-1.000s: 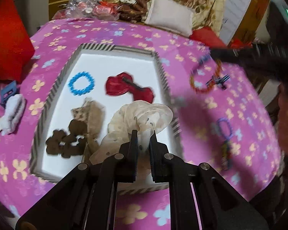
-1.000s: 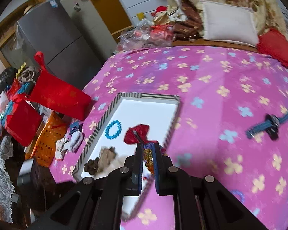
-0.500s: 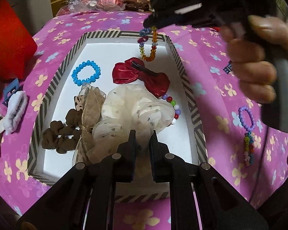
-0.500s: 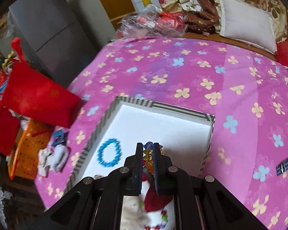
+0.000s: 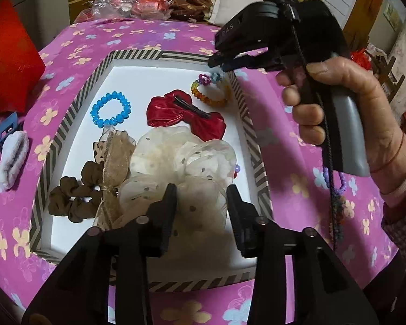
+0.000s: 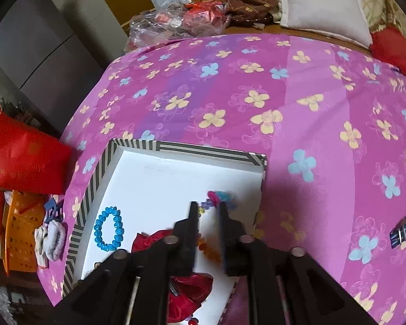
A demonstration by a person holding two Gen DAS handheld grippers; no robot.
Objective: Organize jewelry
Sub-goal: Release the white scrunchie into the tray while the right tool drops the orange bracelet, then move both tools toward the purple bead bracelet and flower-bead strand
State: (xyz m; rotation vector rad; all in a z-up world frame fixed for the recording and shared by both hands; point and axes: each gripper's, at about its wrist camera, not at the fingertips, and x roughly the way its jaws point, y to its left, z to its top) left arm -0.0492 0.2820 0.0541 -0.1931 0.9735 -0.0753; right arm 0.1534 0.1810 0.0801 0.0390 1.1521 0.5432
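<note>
From the left wrist, the left hand-held gripper (image 5: pixel 201 203) has its fingers spread wide apart, holding nothing, and hangs over the near end of the striped tray (image 5: pixel 253 138). Between and just beyond its fingertips lies a cream scrunchie (image 5: pixel 184 162). To the left of that lie a tan bow (image 5: pixel 113 159) and a brown scrunchie (image 5: pixel 73 197). Farther ahead rests a red bow (image 5: pixel 186 115) with a dark clip across it, and ahead to the left a blue bracelet (image 5: pixel 111 109). At the tray's far right corner a rainbow bracelet (image 5: pixel 209 92) lies on the white floor, just below the tips of the right hand-held gripper (image 5: pixel 216 63), whose fingers look slightly parted and apart from the beads. The person's hand (image 5: pixel 338 103) grips its handle. A purple bead string (image 5: pixel 338 184) lies on the pink flowered cloth (image 5: pixel 297 168) to the right of the tray, partly hidden by that hand. From the right wrist, the right hand-held gripper (image 6: pixel 207 208) is parted with an empty gap; the rainbow bracelet (image 6: pixel 219 199) lies in the tray (image 6: pixel 189 147) just ahead of and under the tips, blurred. The blue bracelet (image 6: pixel 108 228) lies to the left, the red bow (image 6: pixel 189 289) beneath the gripper body. A striped blue strap (image 6: pixel 403 230) lies on the cloth (image 6: pixel 257 94) well off to the right.
</note>
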